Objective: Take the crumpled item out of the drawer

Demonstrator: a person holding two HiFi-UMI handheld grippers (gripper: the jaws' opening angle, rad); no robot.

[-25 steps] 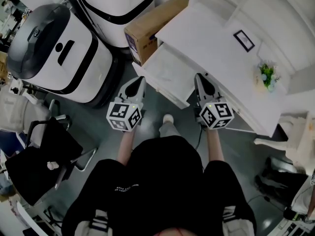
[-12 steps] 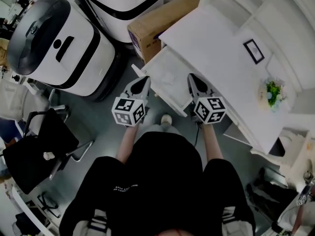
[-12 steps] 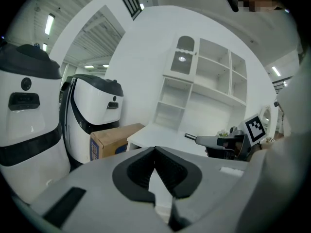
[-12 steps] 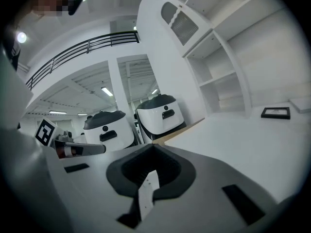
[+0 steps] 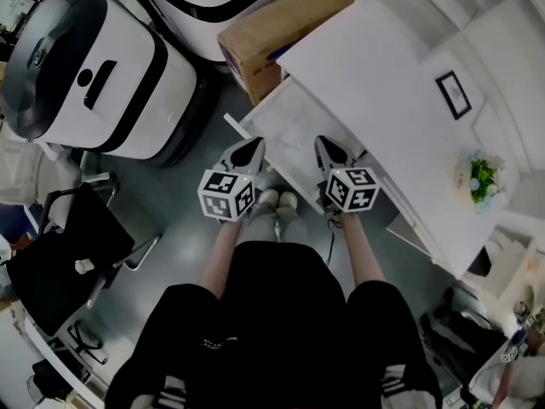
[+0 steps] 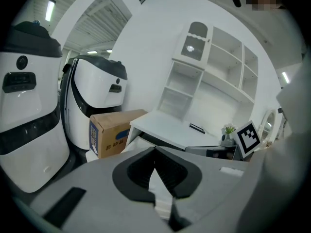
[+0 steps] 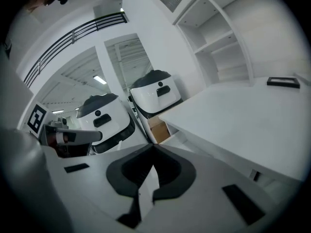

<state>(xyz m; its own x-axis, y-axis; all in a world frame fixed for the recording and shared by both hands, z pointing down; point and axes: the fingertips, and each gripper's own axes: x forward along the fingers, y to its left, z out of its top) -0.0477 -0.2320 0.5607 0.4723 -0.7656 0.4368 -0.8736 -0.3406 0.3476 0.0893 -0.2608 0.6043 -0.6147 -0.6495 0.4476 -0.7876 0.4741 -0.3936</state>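
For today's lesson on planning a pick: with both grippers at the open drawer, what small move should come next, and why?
Probably open the right gripper and reach into the drawer: it and the left gripper are shut, empty, and only at the drawer's front edge.

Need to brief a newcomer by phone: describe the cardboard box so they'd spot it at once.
Find the big white desk. At its end, beside the large white machines, sits the cardboard box: the only brown thing among white neighbours.

White bench (image 5: 366,66) and drawer (image 5: 294,124) at centre; brown cardboard box (image 5: 277,32) above; white-and-black machine (image 5: 94,75) upper left; grey floor (image 5: 183,203); green plant (image 5: 484,177) at right.
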